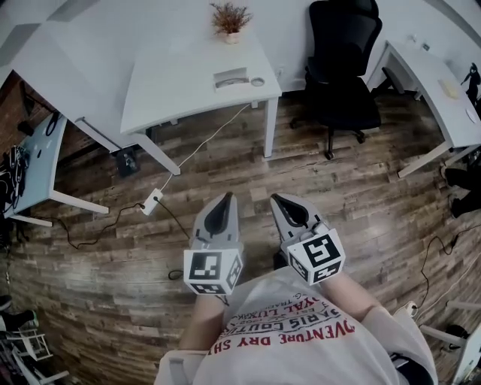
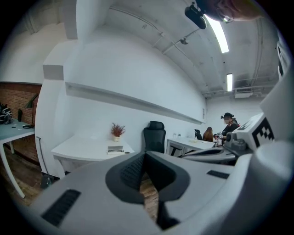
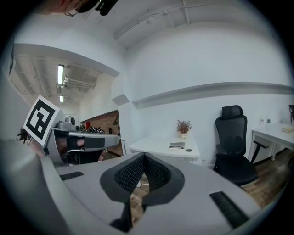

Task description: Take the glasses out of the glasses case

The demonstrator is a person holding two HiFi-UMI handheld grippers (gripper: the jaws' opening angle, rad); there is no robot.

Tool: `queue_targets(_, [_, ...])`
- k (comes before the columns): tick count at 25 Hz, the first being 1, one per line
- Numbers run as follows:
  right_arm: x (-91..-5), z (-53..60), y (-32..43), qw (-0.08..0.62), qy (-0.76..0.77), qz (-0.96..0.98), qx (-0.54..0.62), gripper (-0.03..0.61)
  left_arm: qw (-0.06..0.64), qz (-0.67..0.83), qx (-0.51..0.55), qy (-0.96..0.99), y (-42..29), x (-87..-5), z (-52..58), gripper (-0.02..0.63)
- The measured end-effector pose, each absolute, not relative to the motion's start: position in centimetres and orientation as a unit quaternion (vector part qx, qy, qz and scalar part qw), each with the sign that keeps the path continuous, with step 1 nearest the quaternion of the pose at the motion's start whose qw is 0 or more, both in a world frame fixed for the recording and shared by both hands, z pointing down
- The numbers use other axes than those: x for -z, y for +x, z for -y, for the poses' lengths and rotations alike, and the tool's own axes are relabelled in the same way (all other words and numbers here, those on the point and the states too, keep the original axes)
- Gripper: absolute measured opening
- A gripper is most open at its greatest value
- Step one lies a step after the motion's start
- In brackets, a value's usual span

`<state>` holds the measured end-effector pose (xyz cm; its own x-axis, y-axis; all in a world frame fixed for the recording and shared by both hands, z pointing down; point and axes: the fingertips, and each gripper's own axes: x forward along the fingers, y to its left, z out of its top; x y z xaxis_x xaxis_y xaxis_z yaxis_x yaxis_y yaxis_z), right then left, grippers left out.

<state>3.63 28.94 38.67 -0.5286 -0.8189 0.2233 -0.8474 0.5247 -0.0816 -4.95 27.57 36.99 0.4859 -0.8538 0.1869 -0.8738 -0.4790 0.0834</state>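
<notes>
A grey glasses case (image 1: 231,77) lies shut on the white table (image 1: 180,83) across the room; it also shows small in the left gripper view as the case (image 2: 115,149) and in the right gripper view as the case (image 3: 176,146). No glasses are visible. My left gripper (image 1: 225,197) and right gripper (image 1: 276,198) hang side by side over the wooden floor, close to the person's body and far from the table. In their own views the left gripper (image 2: 144,156) and right gripper (image 3: 144,156) have jaws shut with nothing between them.
A potted plant (image 1: 230,19) and a small round object (image 1: 258,81) share the table. A black office chair (image 1: 342,68) stands to its right. A cable and white adapter (image 1: 152,201) lie on the floor. Other desks flank the room (image 1: 436,83). People (image 2: 228,124) stand far off.
</notes>
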Motion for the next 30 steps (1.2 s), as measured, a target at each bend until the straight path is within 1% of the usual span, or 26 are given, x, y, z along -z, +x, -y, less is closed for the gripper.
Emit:
queue_targets(5, [-37.3, -22.3, 7.9, 0.066, 0.453, 0.884, -0.090, 0.012, 0.081, 0.520, -0.055, 0.849, -0.9, -36.2, -22.0, -0.003])
queue_targets(12, [-36.6, -15.0, 12.3, 0.075, 0.425, 0.898, -0.087, 0.012, 0.088, 0.544, -0.055, 0.833, 3.5, -35.6, -15.1, -0.003])
queue_targets(19, [-38.6, -10.3, 16.2, 0.081, 0.414, 0.898, -0.126, 0.012, 0.110, 0.545, -0.077, 0.827, 7.3, -37.5, -10.9, -0.003])
queue_targets(30, [-41.3, -2.7, 14.4, 0.113, 0.418, 0.892, -0.129, 0.012, 0.134, 0.541, -0.073, 0.827, 5.3, -39.8, -2.6, -0.003])
